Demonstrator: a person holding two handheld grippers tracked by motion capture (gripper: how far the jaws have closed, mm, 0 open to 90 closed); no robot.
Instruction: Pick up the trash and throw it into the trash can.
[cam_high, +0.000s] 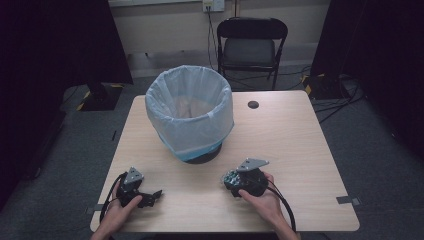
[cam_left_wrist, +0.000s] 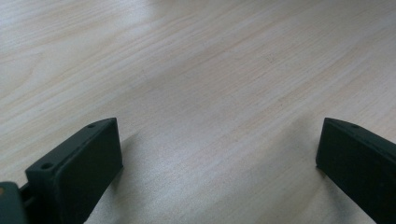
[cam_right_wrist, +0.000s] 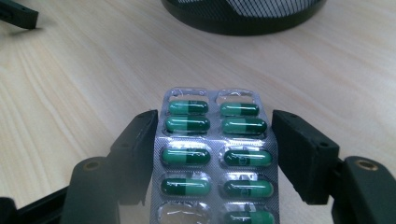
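Observation:
A silver blister pack (cam_right_wrist: 215, 154) of green capsules lies flat between the jaws of my right gripper (cam_right_wrist: 215, 116), and both pads press on its long edges. One pocket at its near end is empty. From above, that pack (cam_high: 229, 177) sticks out of my right gripper (cam_high: 231, 179) near the table's front, just right of centre. My left gripper (cam_high: 152, 196) rests at the front left, its jaws pointing right. They stand wide apart over bare wood, so the left gripper (cam_left_wrist: 219, 125) is open and holds nothing.
A round bin (cam_high: 190, 115) lined with a pale blue bag stands mid-table, behind both grippers; its dark base (cam_right_wrist: 243, 18) lies just beyond the pack. The wooden table (cam_high: 295, 145) has a small black grommet (cam_high: 253, 104). A folding chair (cam_high: 251, 47) stands behind the table.

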